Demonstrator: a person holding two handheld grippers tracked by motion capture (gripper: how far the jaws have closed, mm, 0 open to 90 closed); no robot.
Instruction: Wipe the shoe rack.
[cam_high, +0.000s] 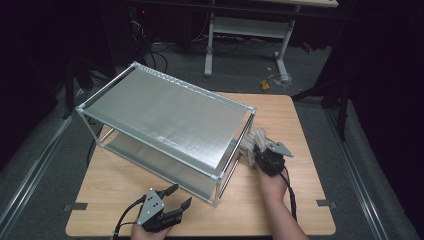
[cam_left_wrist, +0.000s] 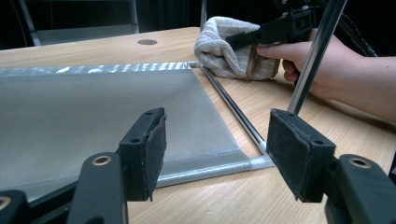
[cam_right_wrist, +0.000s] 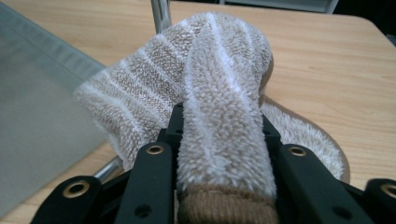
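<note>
The towel (cam_right_wrist: 219, 93), a beige looped cloth with pale stripes, is clamped in my right gripper (cam_high: 260, 150): in the right gripper view both black jaws press on a thick fold that rises between them toward 12 o'clock, the brown hem lying at their root. The fold's long axis runs along the jaws; the rest of the cloth spills toward 10 o'clock and a flatter lobe rests on the table (cam_high: 280, 210) at 4 o'clock. In the high view the towel (cam_high: 252, 142) sits at the right end of the shelf rack (cam_high: 165, 117), just beside its near-right upright post (cam_high: 234, 157), roughly at 3 o'clock from the rack's centre. From the left gripper view the towel (cam_left_wrist: 229, 49) lies at 1 o'clock, touching or nearly touching the lower shelf's corner rail; which, I cannot tell. My right hand (cam_left_wrist: 322, 65) holds its gripper just behind that post. My left gripper (cam_high: 172, 202) hovers at 6 o'clock near the table's front edge, jaws apart and holding nothing, aimed at the lower shelf's (cam_left_wrist: 93, 112) fabric. Bare wood lies open to the right of the rack, toward 3 o'clock, and along the near edge between my two hands.
</note>
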